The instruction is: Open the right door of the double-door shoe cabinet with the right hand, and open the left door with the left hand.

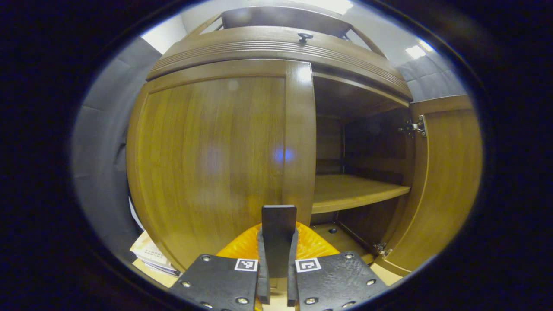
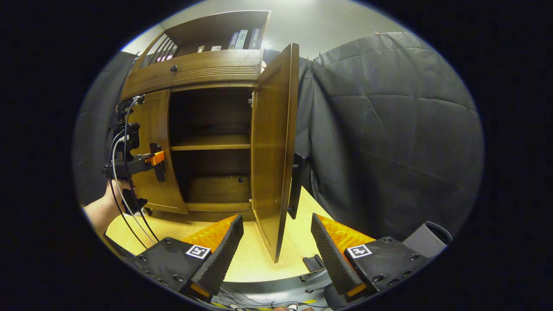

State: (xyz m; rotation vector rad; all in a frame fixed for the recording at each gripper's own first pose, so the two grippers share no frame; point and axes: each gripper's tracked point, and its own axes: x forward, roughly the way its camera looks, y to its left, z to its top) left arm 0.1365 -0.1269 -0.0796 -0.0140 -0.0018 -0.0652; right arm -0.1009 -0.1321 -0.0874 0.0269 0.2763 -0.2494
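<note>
Right gripper view: right door (image 2: 272, 147) swung wide, done | right gripper (image 2: 276, 246) fingers apart, empty | left door (image 1: 207, 164) closed, left to do | left gripper (image 1: 278, 242) pinched on its black handle (image 1: 278, 224), judged ready to pull

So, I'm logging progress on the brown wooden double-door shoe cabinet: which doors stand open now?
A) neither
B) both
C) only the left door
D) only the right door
D: the right door is swung wide, baring the wooden shelf, while the left door is shut, its black handle between the left hand-held gripper fingers.
</note>
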